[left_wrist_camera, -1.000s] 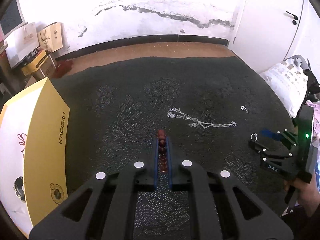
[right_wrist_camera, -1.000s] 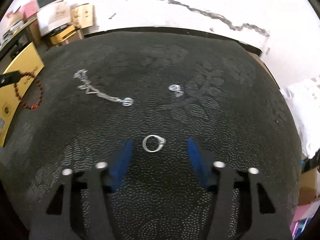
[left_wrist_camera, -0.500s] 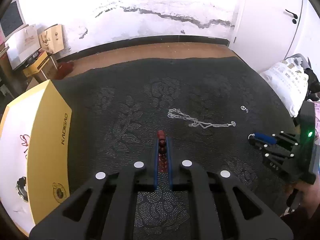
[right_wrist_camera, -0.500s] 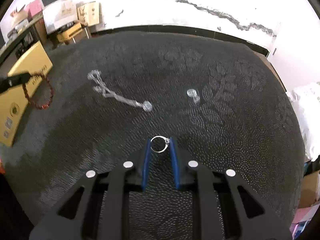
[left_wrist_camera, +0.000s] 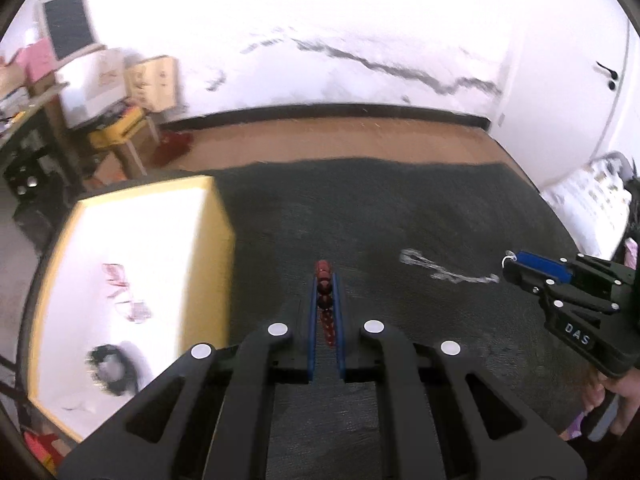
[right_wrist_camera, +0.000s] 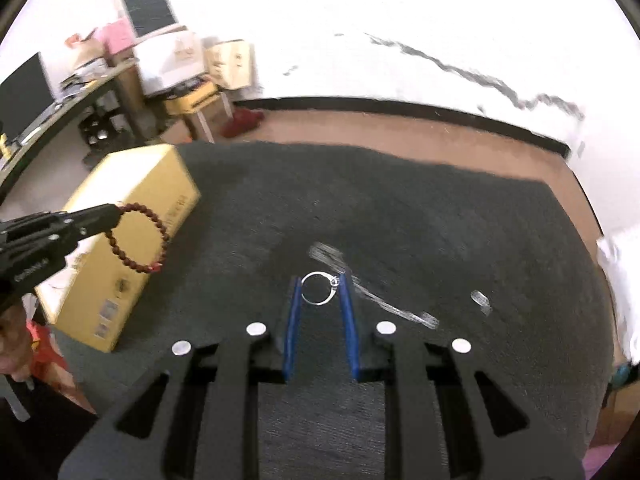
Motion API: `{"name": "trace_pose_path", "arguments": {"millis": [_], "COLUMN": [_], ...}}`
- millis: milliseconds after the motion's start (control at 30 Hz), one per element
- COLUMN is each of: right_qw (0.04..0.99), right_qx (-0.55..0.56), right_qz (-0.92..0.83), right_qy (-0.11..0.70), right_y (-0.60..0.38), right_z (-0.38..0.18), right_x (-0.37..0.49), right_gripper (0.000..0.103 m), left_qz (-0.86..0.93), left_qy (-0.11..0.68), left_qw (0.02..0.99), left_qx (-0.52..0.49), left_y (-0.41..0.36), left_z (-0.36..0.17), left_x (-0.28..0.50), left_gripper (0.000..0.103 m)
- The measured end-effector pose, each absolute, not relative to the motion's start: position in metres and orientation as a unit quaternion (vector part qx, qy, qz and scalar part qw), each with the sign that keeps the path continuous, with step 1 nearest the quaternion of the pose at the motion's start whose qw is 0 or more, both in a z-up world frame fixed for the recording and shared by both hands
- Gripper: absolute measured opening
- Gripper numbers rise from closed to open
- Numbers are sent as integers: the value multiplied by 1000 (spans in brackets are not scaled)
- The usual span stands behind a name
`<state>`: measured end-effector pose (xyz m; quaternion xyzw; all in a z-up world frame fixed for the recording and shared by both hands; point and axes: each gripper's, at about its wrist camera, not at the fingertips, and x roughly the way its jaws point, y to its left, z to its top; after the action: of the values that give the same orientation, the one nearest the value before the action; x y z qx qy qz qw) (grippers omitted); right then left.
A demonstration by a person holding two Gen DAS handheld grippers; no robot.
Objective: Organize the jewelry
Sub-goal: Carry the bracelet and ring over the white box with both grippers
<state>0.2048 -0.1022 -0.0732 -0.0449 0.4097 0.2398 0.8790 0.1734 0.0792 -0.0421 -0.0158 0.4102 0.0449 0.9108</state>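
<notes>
The left gripper (left_wrist_camera: 325, 280) is clamping a red-brown bead bracelet (right_wrist_camera: 138, 240) beside the yellow box (right_wrist_camera: 132, 216). The right gripper (right_wrist_camera: 320, 286) is pinching a silver ring (right_wrist_camera: 319, 289) — apparently stone-set — above the blurred chain (left_wrist_camera: 448, 270) on the dark cloth (left_wrist_camera: 400, 208).

Black grippers (left_wrist_camera: 325, 280), blue fingers (right_wrist_camera: 291, 320), white round markers.

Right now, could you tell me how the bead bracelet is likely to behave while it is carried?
The bead bracelet hangs as a loop from the shut left gripper, so it is probably floppy and may swing. Pinched by only a few beads, it could slip. It looks light.
</notes>
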Motion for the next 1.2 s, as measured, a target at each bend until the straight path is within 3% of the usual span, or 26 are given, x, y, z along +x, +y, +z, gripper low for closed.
{"name": "trace_pose_path", "arguments": {"millis": [300,700,1200], "right_qw": [860,824,815], "right_qx": [-80,-123,-113], "right_qz": [335,420,439], "right_qy": [376,360,361], "right_y": [26,169,203], "right_z": [-31,-24,-29], "right_x": [174,142,143], "right_gripper": [20,20,20], "left_qz": [125,190,203], "left_qy": [404,380,419], "left_qw": [905,900,879], "left_qx": [-50,-97,-102], "left_y": [175,279,306], "left_z": [-33,-29,-68], "left_x": [128,84,99], "left_gripper": [7,7,7]}}
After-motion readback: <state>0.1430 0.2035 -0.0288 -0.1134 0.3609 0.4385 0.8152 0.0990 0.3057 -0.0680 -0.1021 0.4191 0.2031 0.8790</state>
